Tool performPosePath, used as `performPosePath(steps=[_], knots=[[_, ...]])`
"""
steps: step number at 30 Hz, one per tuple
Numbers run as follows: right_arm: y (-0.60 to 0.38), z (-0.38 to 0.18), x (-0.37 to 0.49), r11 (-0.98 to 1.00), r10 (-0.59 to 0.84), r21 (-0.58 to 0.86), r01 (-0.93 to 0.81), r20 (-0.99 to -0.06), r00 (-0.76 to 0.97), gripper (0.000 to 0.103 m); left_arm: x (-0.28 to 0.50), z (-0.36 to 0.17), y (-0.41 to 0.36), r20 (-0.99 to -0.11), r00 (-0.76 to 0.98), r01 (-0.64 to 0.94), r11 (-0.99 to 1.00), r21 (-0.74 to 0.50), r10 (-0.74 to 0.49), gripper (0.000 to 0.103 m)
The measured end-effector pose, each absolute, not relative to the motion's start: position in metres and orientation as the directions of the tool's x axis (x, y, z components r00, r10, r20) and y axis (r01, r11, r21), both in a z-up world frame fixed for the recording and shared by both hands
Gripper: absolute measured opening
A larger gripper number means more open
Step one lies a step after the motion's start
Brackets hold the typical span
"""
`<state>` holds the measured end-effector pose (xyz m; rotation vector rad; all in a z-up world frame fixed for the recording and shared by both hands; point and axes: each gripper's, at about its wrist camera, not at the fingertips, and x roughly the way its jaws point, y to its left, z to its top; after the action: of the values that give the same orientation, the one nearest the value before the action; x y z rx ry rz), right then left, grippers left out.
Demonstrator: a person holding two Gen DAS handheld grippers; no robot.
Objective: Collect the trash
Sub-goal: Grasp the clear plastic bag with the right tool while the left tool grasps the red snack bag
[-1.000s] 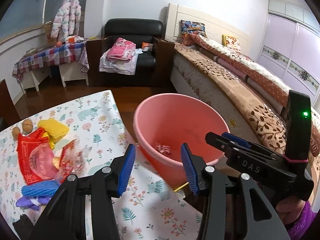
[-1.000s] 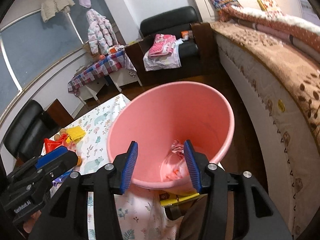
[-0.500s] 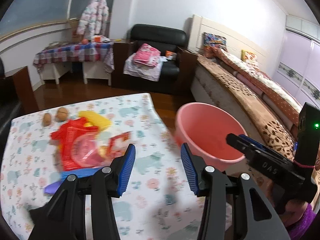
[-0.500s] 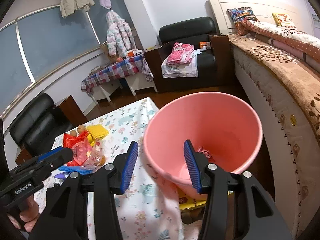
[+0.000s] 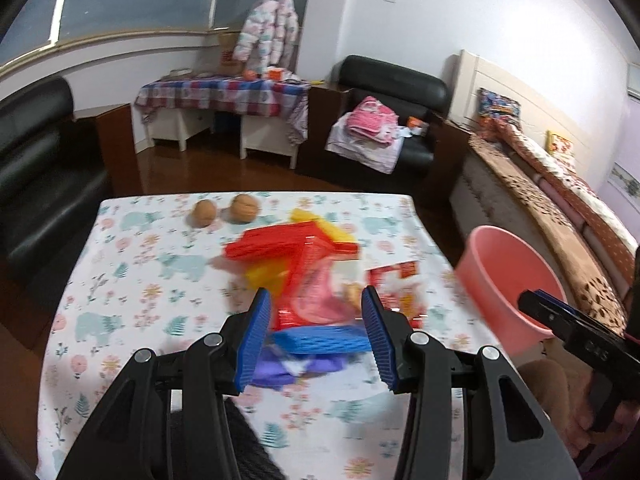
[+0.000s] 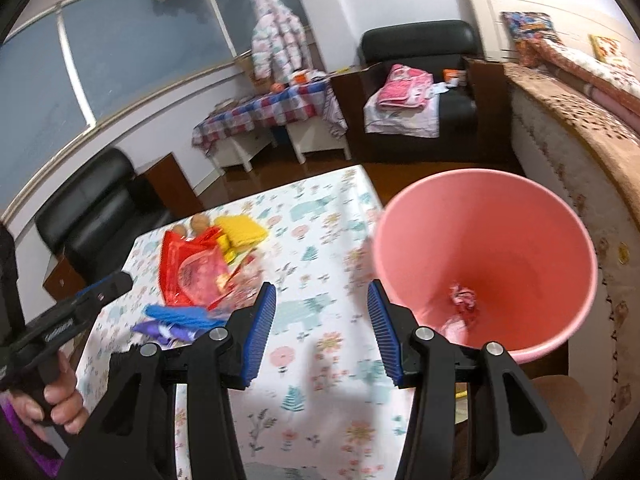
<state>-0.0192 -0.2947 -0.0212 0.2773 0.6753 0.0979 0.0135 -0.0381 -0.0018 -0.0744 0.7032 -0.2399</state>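
A pile of trash lies on the flowered tablecloth: a red wrapper (image 5: 304, 272) (image 6: 188, 268), yellow foam (image 5: 320, 226) (image 6: 240, 230), a blue foam net (image 5: 324, 340) (image 6: 180, 314), a purple wrapper (image 5: 288, 368) (image 6: 164, 330) and a clear snack bag (image 5: 396, 284). My left gripper (image 5: 316, 338) is open and empty, just above the blue net. My right gripper (image 6: 322, 330) is open and empty over the cloth, between the pile and the pink bucket (image 6: 560, 220) (image 5: 504, 276). A crumpled pink wrapper (image 6: 462, 300) lies in the bucket.
Two walnuts (image 5: 224, 210) sit at the table's far side. The bucket stands off the table's right edge, by the bed (image 5: 560, 184). A black armchair (image 5: 384, 120) with clothes and a checkered side table (image 5: 224, 96) stand beyond. A black sofa (image 5: 36, 160) is left.
Both grippers have swung left, away from the bucket toward the trash pile. My left gripper now hangs over the blue net. Both stay open.
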Motion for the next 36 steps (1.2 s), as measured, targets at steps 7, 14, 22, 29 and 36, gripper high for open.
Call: performPosePath(steps=[7, 14, 22, 29, 36], knots=[[-0.274, -0.028, -0.01, 0.952, 0.232, 0.304, -0.043, -0.62, 0.749, 0.049, 0.036, -0.018, -0.027, -0.673, 0.699, 0.179, 0.971, -0.161, -0.241, 0.046], [-0.272, -0.033, 0.008, 0.921, 0.313, 0.385, -0.059, -0.64, 0.701, 0.049, 0.057, -0.031, -0.039, -0.706, 0.651, 0.214, 0.96, -0.179, -0.277, 0.038], [-0.262, -0.038, 0.035, 0.894, 0.374, 0.443, -0.065, -0.659, 0.653, 0.049, 0.077, -0.035, -0.042, -0.731, 0.618, 0.239, 0.955, -0.177, -0.29, 0.021], [-0.252, -0.056, 0.057, 0.876, 0.415, 0.481, -0.048, -0.697, 0.585, 0.049, 0.085, -0.044, -0.043, -0.75, 0.591, 0.254, 0.951, -0.174, -0.295, 0.017], [-0.243, -0.07, 0.079, 0.873, 0.435, 0.485, -0.05, -0.729, 0.528, 0.049, 0.093, -0.054, -0.042, -0.768, 0.572, 0.246, 0.953, -0.175, -0.289, 0.017]])
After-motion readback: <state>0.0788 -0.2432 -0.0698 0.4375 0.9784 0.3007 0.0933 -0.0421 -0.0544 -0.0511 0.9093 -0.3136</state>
